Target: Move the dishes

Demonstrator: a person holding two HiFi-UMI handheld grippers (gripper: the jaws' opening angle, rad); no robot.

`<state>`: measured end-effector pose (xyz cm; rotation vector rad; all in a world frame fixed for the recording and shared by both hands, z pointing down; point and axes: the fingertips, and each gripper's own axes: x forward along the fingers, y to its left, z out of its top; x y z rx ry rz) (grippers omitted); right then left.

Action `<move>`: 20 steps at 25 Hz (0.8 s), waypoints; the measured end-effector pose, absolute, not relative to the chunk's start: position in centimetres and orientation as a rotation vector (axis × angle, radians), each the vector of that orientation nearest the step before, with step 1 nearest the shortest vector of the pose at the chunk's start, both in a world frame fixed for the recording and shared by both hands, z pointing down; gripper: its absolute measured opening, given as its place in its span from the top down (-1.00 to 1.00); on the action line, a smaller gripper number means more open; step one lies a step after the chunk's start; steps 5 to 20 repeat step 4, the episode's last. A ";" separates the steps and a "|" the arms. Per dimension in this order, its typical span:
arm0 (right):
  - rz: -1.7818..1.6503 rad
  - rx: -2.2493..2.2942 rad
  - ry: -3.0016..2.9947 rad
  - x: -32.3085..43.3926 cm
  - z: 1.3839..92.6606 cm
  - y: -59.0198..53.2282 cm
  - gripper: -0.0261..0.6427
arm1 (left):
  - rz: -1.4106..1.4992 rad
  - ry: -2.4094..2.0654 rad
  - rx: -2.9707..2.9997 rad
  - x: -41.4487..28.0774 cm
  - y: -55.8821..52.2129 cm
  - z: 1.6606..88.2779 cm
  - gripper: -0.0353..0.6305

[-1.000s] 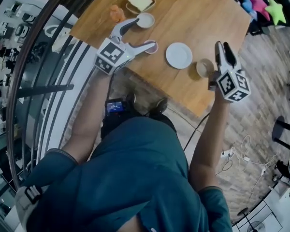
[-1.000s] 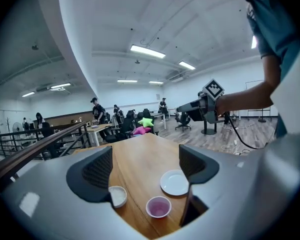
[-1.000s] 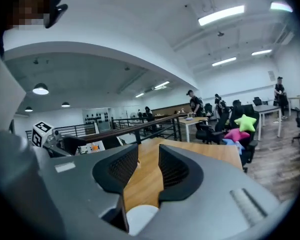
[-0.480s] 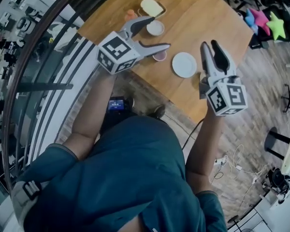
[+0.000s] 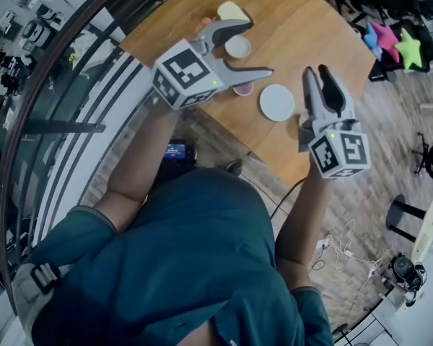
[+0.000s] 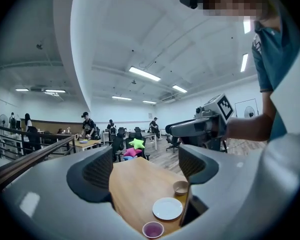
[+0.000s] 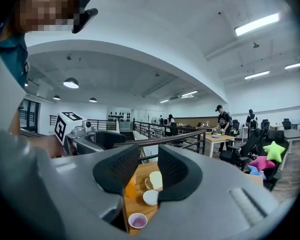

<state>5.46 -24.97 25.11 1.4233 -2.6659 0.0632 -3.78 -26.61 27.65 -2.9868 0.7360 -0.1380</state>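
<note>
On the wooden table (image 5: 310,20) lie a white plate (image 5: 277,101), a small purple bowl (image 5: 243,89), a small white bowl (image 5: 237,46) and a tray with bread (image 5: 233,11). My left gripper (image 5: 256,47) hangs well above the table's near left part, jaws wide open and empty. The left gripper view shows a tan bowl (image 6: 180,187), the plate (image 6: 167,208) and the purple bowl (image 6: 153,229) far below. My right gripper (image 5: 316,71) is raised over the near edge, jaws a narrow gap apart and holding nothing. It hides the tan bowl in the head view.
An orange object (image 7: 130,184) stands by the bread tray (image 7: 155,180). A dark railing (image 5: 58,128) runs along the table's left side. Star-shaped cushions (image 5: 397,42) lie at the far right. Cables (image 5: 339,251) trail on the wood floor.
Both grippers have risen from table height toward the head camera. The right one has lifted away from the tan bowl with nothing in it. The dishes have not moved.
</note>
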 end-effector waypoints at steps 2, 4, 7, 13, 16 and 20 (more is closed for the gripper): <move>0.057 1.430 -2.660 5.2 25.1 -24.6 0.54 | -0.127 0.726 -2.983 -4.0 -26.2 27.4 -0.31; 0.049 1.435 -2.651 4.9 25.2 -24.3 0.54 | -0.118 0.717 -2.980 -4.4 -25.8 27.2 -0.31; 0.049 1.435 -2.651 4.9 25.2 -24.3 0.54 | -0.118 0.717 -2.980 -4.4 -25.8 27.2 -0.31; 0.049 1.435 -2.651 4.9 25.2 -24.3 0.54 | -0.118 0.717 -2.980 -4.4 -25.8 27.2 -0.31; 0.049 1.435 -2.651 4.9 25.2 -24.3 0.54 | -0.118 0.717 -2.980 -4.4 -25.8 27.2 -0.31; 0.049 1.435 -2.651 4.9 25.2 -24.3 0.54 | -0.118 0.717 -2.980 -4.4 -25.8 27.2 -0.31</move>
